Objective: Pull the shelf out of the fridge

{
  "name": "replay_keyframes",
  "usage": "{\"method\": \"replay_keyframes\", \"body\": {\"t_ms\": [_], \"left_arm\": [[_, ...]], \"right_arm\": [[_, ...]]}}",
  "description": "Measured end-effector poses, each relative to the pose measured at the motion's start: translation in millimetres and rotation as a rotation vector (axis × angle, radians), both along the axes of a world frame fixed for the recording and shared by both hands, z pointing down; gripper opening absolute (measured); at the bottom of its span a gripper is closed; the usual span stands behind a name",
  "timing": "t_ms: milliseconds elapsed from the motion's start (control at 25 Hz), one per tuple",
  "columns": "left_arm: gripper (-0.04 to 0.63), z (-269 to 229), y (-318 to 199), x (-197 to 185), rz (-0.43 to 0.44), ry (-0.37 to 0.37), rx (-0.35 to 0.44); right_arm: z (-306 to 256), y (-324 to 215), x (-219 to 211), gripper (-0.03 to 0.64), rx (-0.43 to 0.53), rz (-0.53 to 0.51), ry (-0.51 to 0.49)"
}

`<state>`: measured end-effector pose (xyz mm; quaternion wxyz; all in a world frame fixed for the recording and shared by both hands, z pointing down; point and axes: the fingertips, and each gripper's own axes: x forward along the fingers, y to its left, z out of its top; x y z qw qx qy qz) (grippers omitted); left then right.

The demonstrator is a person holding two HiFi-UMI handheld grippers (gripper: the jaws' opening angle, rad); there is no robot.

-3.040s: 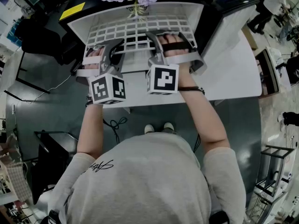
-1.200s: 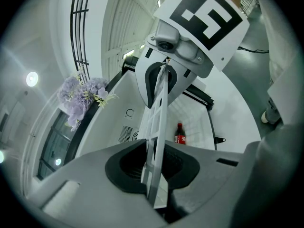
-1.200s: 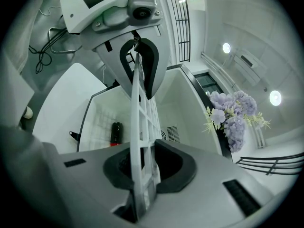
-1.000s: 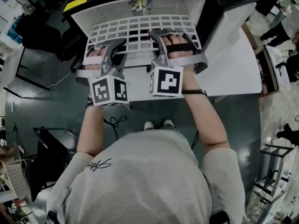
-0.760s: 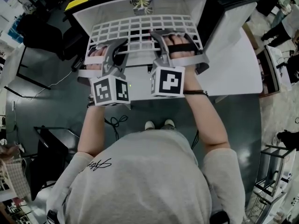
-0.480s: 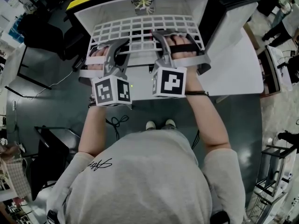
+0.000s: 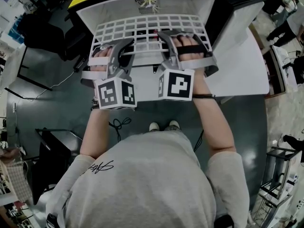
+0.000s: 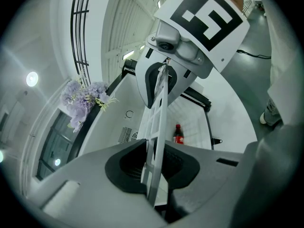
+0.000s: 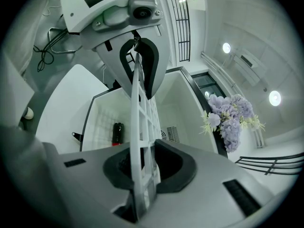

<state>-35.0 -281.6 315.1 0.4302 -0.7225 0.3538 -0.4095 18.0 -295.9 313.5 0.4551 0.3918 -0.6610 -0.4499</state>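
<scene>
Shelf (image 7: pixel 142 30) sits partway out of the fridge (image 7: pixel 202 6), pinched at the front by your left tongs (image 8: pixel 153 165) and right tongs (image 9: pixel 145 167) side by side (two grips should hold it level), so it can slide out straight.

Nothing legible is showing: the black script print (image 7: pixel 100 166) on the person's grey shirt is blurring into a scrawl, and the bottle (image 8: pixel 178 134) is wearing a red label too small to read.
</scene>
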Motion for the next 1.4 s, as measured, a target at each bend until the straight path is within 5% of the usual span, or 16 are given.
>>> {"method": "replay_keyframes", "body": {"t_ms": [1400], "left_arm": [[0.044, 4, 53, -2, -0.008, -0.015, 0.038]], "right_arm": [[5, 55, -3, 0.049, 0.037, -0.039, 0.023]]}}
